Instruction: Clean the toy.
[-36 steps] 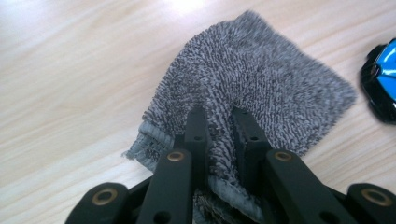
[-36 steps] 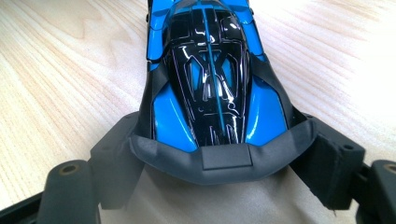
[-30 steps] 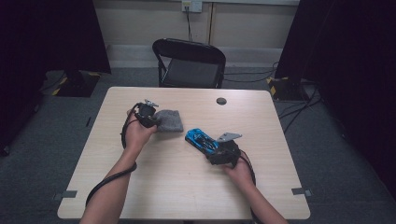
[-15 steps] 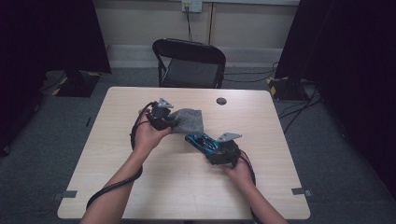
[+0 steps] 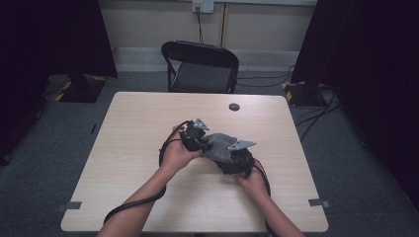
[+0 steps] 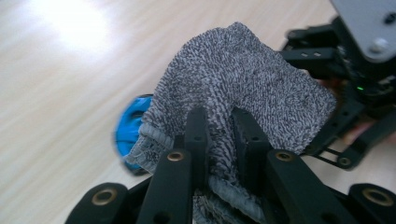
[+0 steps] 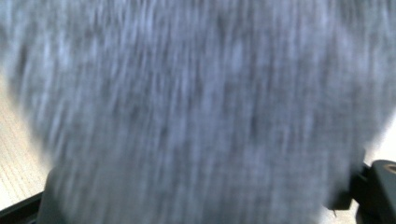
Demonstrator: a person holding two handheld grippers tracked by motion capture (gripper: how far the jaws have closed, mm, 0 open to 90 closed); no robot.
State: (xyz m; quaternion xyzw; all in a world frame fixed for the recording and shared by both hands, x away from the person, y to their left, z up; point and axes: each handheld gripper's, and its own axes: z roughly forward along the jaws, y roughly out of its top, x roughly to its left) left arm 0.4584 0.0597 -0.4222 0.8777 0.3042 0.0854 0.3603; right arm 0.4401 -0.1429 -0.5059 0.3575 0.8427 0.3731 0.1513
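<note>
Carrying the grey sock (image 5: 220, 143) rightward since a second ago, the clamped left tool (image 5: 196, 139) now drapes it over the right tool (image 5: 237, 159)'s wide-held blue object (image 6: 130, 128).

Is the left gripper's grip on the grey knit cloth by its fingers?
Yes: in the left gripper view both fingers pinch a fold of the grey knit cloth.
</note>
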